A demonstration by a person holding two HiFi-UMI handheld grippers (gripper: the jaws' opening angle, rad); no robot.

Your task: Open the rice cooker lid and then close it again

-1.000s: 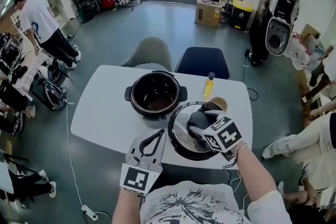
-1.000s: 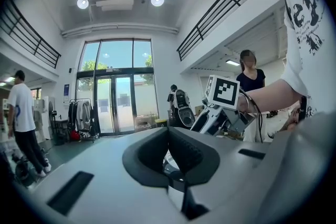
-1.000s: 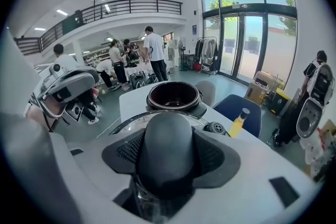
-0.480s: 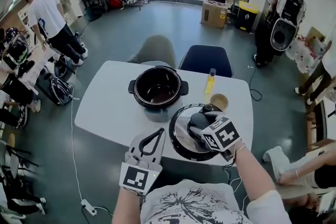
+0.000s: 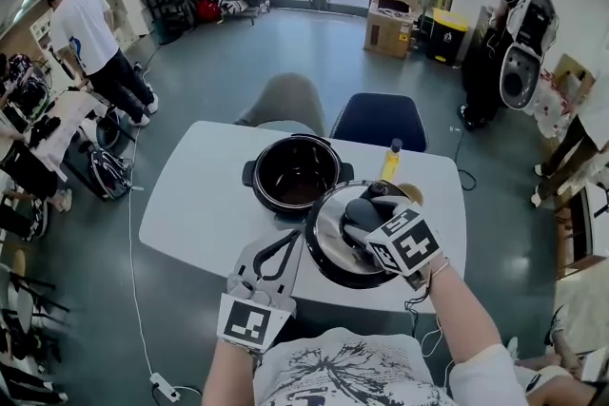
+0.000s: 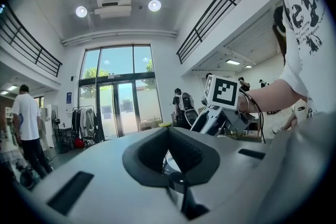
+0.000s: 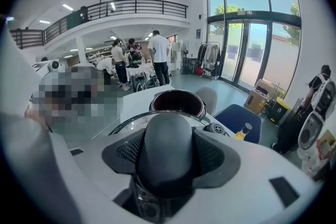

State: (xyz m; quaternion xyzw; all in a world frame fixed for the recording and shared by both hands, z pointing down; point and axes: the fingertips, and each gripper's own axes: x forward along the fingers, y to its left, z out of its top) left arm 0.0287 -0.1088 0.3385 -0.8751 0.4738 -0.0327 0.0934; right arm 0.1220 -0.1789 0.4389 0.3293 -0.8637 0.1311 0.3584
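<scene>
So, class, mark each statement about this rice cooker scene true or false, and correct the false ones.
1. The round black rice cooker pot stands open on the white table. True.
2. The right tongs grip the dark handle of the round silver lid. True.
3. The left tongs hold the yellow bottle. False: they hold nothing, and the bottle stands at the table's far side.
4. The lid sits closed on the pot. False: it is off the pot, held in the right tongs.
5. A blue chair stands beyond the table. True.
</scene>
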